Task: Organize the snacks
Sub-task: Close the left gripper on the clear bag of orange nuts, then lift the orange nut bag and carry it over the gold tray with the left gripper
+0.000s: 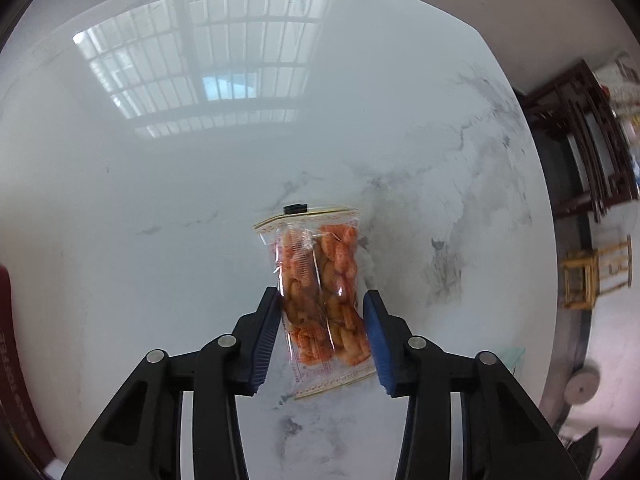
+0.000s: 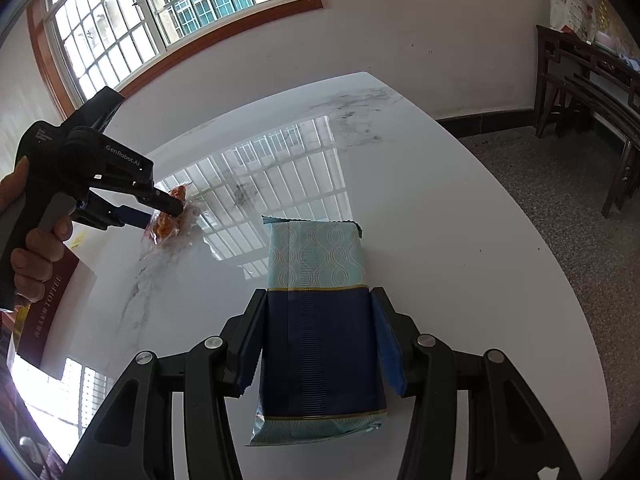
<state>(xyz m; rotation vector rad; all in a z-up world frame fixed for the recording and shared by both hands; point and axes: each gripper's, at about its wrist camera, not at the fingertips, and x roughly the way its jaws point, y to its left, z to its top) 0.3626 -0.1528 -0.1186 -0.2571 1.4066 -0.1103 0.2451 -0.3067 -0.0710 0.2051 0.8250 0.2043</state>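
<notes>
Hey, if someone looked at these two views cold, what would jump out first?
Probably the clear packet of orange snacks between the left gripper fingers, just above the white marble table. Next, the blue and teal packet clamped in the right gripper near the table's front edge, and the barred window behind.

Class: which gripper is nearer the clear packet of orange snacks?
Left. The left gripper has its fingers either side of the clear packet; the right gripper grips a blue packet further along the table.

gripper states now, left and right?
Left tool: closed on the clear snack packet.
Right tool: closed on the blue packet.
</notes>
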